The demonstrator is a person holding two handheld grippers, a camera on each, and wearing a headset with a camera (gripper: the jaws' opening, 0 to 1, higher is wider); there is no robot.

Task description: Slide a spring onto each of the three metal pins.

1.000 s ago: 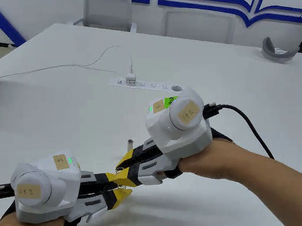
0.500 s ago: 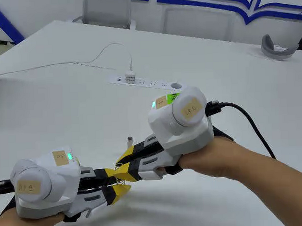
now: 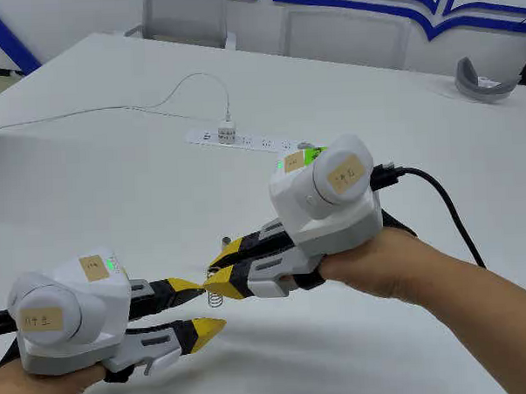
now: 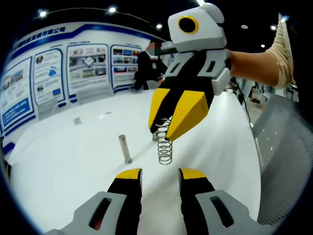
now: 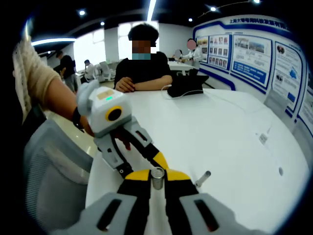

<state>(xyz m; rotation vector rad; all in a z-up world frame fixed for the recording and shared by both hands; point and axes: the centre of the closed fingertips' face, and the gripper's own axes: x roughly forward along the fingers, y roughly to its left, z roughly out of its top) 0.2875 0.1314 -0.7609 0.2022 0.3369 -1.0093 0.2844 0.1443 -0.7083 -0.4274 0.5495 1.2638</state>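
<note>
Between fingers of right gripper (image 3: 216, 271), spring (image 3: 214, 292) vertical, hanging downward

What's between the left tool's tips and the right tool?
A spring hanging from the shut tips of the right tool, in the left gripper view; the open left tool is clear of it.

Your right claw (image 3: 223, 270), white body with yellow-black jaws, pinches a small metal coil spring (image 3: 215, 292), which hangs at its tips. Your left claw (image 3: 205, 304) sits just beside it, jaws spread apart, upper tip near the spring. White worktop (image 3: 88, 187) lies under both. A white power strip (image 3: 243, 142) lies well behind.
</note>
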